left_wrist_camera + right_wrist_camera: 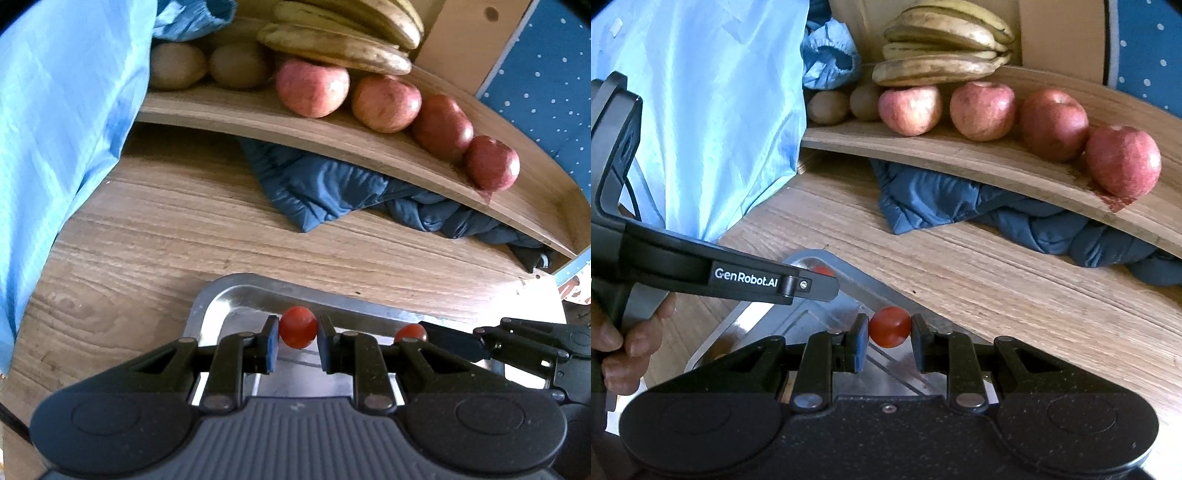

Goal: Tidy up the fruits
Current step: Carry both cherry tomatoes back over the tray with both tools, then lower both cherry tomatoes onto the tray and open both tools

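My left gripper is shut on a small red tomato just above a metal tray. To its right, a second small tomato shows at the tips of the other gripper's fingers. In the right wrist view my right gripper is shut on that tomato over the tray's rim. The left gripper's finger reaches in from the left and half hides its tomato. A raised wooden board carries several red apples, two kiwis and bananas.
A dark blue cloth is bunched under the raised board on the wooden table. Light blue fabric hangs along the left side. A person's hand grips the left gripper's handle. A blue dotted surface stands at the far right.
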Demonstrator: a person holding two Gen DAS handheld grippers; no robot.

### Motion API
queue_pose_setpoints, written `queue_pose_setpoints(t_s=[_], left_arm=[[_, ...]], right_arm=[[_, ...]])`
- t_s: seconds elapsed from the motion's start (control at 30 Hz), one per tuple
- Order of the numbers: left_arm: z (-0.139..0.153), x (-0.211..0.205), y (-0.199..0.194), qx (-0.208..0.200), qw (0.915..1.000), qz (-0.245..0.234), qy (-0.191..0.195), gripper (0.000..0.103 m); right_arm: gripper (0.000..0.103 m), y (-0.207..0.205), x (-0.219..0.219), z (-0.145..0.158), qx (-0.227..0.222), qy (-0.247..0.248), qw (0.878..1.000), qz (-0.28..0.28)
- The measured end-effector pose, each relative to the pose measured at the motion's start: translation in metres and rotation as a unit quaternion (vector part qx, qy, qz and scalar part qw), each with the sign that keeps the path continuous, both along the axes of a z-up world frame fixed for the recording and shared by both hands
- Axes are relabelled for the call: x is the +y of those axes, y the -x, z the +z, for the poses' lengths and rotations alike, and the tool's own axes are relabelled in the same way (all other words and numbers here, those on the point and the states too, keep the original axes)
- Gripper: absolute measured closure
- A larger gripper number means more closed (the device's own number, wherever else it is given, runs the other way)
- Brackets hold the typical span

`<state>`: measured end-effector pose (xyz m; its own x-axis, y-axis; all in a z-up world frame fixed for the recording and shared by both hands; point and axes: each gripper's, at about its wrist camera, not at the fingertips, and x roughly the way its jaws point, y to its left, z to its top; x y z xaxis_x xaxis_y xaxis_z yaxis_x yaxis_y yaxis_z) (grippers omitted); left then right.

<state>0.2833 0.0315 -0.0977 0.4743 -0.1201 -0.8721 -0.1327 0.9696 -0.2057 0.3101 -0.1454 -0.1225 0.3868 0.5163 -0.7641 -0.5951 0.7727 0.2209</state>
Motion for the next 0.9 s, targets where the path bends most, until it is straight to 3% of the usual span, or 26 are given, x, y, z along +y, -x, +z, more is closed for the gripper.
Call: queue_pose_setpoints(t_s=[0.33, 0.9], left_arm=[[-0.007, 0.004, 0.002, 0.019, 0.9998, -0.002, -0.005, 0.079], [-0.016, 0.008, -0.006, 0.03, 0.9993, -0.021, -0.01, 0.079]], right_arm=[[0.077, 0.004, 0.011, -0.009, 0.018, 0.006, 1.0, 0.025], [0.077, 0.0, 0.017, -0.017, 0.028, 0.022, 0.999, 0.004]])
